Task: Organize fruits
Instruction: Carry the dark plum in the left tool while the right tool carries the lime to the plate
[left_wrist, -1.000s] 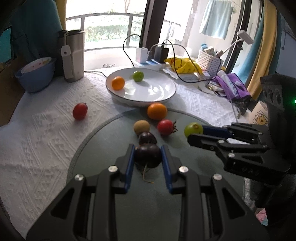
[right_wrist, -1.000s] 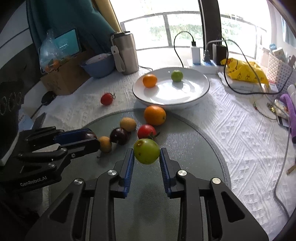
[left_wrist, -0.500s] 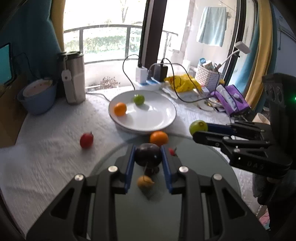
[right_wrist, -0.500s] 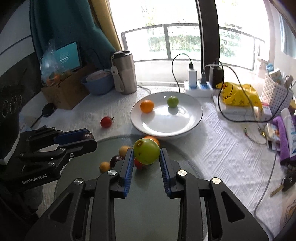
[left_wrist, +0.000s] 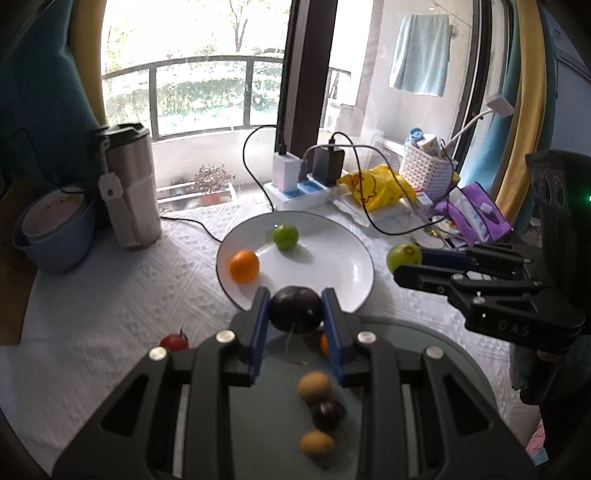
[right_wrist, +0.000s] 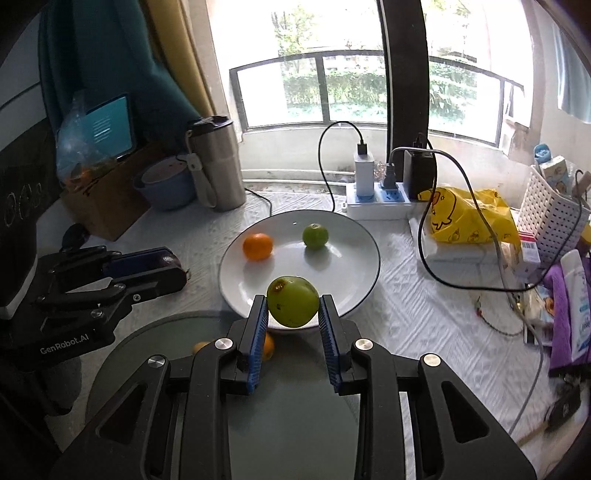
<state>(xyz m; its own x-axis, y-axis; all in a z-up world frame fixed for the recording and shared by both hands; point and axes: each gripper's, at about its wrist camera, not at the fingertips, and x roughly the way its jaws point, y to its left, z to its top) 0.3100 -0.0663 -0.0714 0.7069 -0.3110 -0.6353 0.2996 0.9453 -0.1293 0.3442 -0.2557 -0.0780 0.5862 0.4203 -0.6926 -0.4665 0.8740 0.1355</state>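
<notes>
We've got the dark plum clamped in the left gripper and the green fruit clamped in the right gripper, both above the white plate's near rim. Transport step. Next we move over bare plate, lower, release clear of the orange.

— Where are the fruits?

— A dark purple plum, stem down, sits clamped in the left gripper above the near rim of the white plate. A green fruit with a brown blemish is pinched in the right gripper, also over that rim.

— And on the plate?

— An orange on its left, a small green fruit further back, apart.

— The rest?

— A red tomato lies on the white cloth; two tan fruits and a dark plum lie on the grey mat.
</notes>
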